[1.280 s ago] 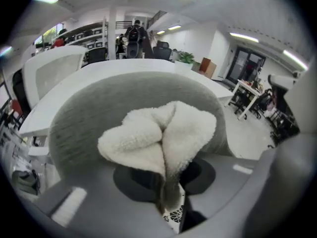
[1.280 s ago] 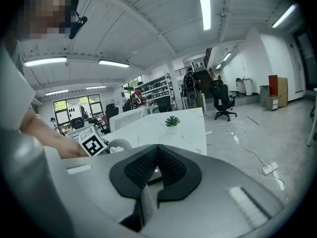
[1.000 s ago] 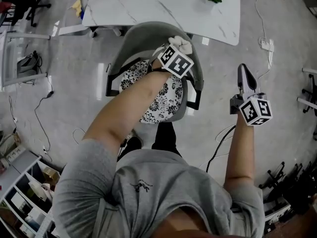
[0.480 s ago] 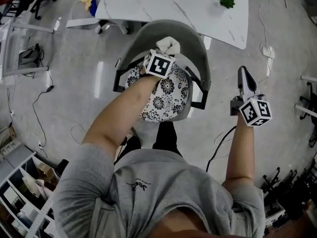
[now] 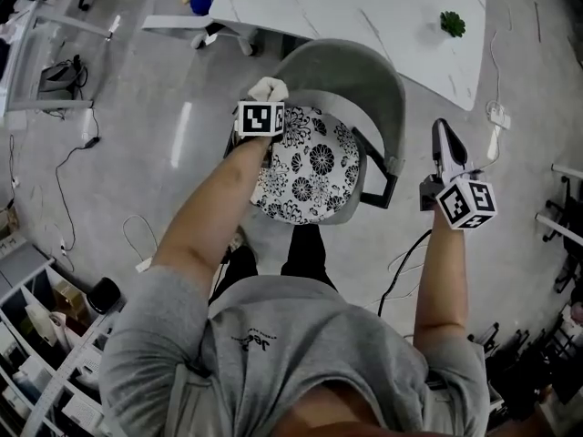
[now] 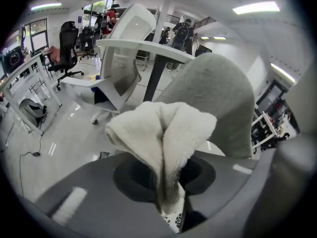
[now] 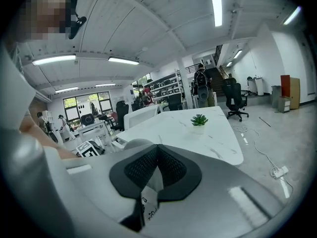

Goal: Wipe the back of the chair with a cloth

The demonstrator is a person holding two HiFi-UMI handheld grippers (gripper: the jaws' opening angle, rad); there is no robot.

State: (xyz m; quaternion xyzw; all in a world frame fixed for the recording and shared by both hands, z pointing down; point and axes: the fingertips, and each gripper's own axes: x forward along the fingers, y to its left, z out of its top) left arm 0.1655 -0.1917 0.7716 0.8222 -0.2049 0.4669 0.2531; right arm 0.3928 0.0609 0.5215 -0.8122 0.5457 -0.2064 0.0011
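A grey chair with a curved back [image 5: 360, 71] and a black-and-white floral cushion [image 5: 310, 176] stands in front of me in the head view. My left gripper [image 5: 267, 100] is shut on a white fluffy cloth [image 5: 270, 89] at the left end of the chair's back. In the left gripper view the cloth [image 6: 163, 138] sticks up between the jaws, with the grey chair back [image 6: 218, 98] just behind and to the right. My right gripper [image 5: 444, 133] hangs in the air to the right of the chair, shut with nothing in it [image 7: 156, 152].
A white marble table [image 5: 364, 7] with a small green plant [image 5: 453, 23] stands beyond the chair. A white chair [image 5: 196, 25] is at the far left. Cables [image 5: 73, 189] and a power strip [image 5: 496, 116] lie on the floor. Shelves [image 5: 36, 353] stand at the lower left.
My left gripper has slid the cloth leftward along the chair's back, from its right side to its left end. The right gripper has barely moved.
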